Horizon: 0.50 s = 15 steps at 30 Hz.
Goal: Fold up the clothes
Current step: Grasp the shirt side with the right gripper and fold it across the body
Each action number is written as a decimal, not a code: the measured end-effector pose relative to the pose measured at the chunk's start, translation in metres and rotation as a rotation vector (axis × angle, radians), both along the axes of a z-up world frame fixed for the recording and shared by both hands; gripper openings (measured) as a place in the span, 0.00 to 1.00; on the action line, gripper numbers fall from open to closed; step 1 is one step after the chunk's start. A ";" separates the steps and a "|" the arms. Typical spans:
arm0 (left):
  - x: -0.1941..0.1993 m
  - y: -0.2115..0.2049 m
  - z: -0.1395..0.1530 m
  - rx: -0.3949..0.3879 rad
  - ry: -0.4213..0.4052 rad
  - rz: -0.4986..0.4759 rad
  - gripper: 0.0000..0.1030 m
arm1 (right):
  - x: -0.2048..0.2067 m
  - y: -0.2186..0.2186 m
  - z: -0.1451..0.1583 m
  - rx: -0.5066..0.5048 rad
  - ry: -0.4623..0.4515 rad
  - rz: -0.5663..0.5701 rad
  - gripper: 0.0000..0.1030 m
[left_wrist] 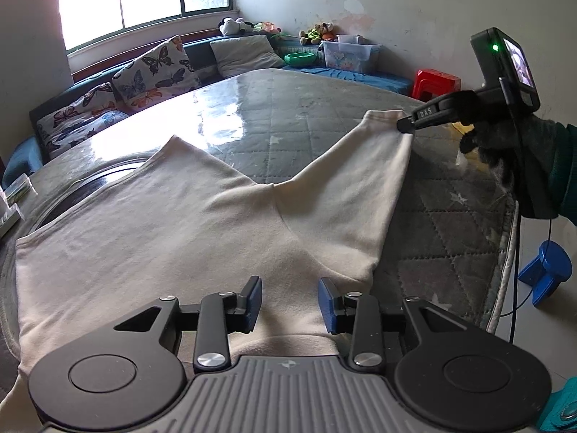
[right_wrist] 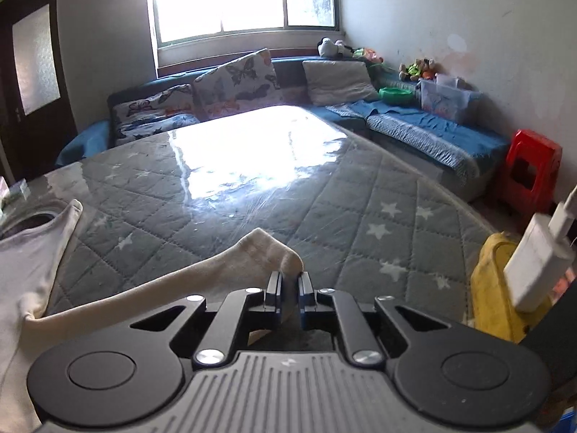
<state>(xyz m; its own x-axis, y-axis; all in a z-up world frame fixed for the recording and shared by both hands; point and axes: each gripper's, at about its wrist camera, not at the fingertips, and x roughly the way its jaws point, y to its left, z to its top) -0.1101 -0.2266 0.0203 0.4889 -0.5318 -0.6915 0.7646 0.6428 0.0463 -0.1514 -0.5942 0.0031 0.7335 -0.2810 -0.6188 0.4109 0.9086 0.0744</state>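
Observation:
A cream long-sleeved shirt (left_wrist: 162, 223) lies spread on a grey quilted mattress (left_wrist: 288, 119). My left gripper (left_wrist: 289, 297) is open and empty, its blue pads just above the shirt's near edge. My right gripper (right_wrist: 289, 285) is shut on the cuff of the shirt's right sleeve (right_wrist: 259, 252) and holds it stretched out to the right, a little above the mattress. In the left wrist view the right gripper (left_wrist: 405, 124) pinches the sleeve end (left_wrist: 382, 122). The shirt's body shows at the left in the right wrist view (right_wrist: 25, 252).
The mattress (right_wrist: 324, 198) has glossy plastic on its far part. A sofa with butterfly cushions (left_wrist: 151, 68) stands behind it. A red stool (right_wrist: 530, 166), a yellow object (right_wrist: 494, 288), a blue stool (left_wrist: 548, 270) and a hanging cable stand to the right.

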 end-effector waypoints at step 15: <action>-0.001 -0.015 0.001 -0.016 -0.026 -0.016 0.36 | -0.018 0.012 0.072 0.036 -0.185 0.121 0.07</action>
<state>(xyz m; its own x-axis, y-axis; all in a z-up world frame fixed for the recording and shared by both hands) -0.1111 -0.2414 0.0210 0.4982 -0.5508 -0.6696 0.7734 0.6314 0.0560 -0.1696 -0.5822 0.0755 0.8624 -0.1643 -0.4788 0.2757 0.9457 0.1720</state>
